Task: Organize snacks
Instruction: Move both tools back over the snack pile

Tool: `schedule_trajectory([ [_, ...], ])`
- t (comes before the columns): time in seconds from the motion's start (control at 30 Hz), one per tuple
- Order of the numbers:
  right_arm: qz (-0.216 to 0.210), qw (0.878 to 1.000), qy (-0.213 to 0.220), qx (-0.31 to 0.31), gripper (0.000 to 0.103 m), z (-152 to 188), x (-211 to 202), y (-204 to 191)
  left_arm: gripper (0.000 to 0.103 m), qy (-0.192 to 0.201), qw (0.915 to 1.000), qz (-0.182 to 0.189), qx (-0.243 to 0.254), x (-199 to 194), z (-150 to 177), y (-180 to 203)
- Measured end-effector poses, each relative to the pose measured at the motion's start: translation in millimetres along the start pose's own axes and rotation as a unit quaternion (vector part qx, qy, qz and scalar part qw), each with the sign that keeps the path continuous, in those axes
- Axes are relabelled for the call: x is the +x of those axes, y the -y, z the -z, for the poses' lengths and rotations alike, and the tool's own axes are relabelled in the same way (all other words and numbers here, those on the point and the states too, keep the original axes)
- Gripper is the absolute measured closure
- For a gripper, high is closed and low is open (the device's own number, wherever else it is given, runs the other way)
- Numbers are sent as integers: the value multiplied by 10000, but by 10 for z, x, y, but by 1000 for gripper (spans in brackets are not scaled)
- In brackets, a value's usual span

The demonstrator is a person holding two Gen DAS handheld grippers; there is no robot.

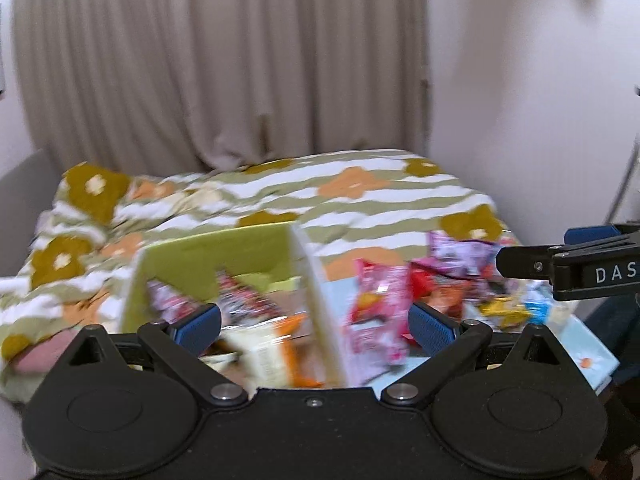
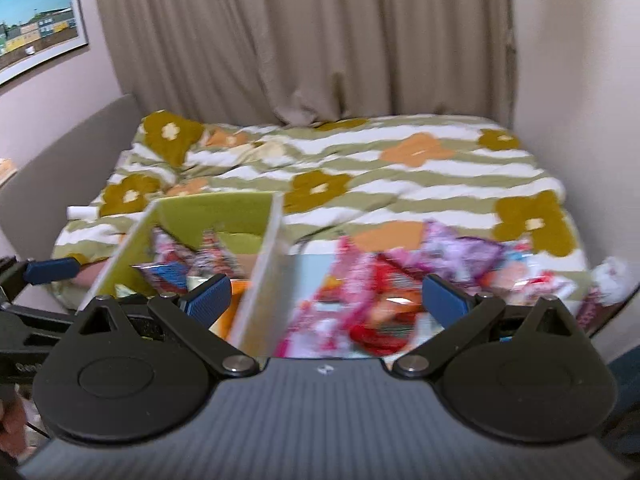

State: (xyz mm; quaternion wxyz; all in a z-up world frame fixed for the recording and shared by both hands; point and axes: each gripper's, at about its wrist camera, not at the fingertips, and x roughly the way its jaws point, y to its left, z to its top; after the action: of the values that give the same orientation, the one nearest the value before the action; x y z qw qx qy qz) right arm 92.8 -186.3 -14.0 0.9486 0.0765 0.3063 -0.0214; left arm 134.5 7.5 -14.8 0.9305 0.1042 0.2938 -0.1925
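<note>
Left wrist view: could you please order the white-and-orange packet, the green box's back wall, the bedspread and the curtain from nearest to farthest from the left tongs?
1. White-and-orange packet, in the box between the open left tongs.
2. Back wall of the green box, ahead, slightly left.
3. Bedspread, beyond the box.
4. Curtain, at the far wall.

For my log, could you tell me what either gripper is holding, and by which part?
Nothing is held: the left gripper and right gripper are both open, above the box and snacks.
</note>
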Motion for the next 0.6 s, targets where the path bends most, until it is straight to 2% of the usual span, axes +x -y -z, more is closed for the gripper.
schedule_trajectory([
  [0.13, 313, 9991, -206, -178, 0, 73, -49, 464, 2, -72, 9994, 226, 234, 149, -28, 393],
  [0.3, 679, 9964, -207, -469, 0, 163, -33, 992, 2, -183, 9969, 412, 651, 394, 8, 937],
  [0.5, 590, 9943, -517, -718, 0, 303, 157, 1551, 1, -305, 9909, 499, 1216, 679, 150, 1487],
  [0.6, 464, 9928, -650, -896, 0, 357, 295, 1701, 1, -446, 9865, 549, 1477, 890, 227, 1724],
])
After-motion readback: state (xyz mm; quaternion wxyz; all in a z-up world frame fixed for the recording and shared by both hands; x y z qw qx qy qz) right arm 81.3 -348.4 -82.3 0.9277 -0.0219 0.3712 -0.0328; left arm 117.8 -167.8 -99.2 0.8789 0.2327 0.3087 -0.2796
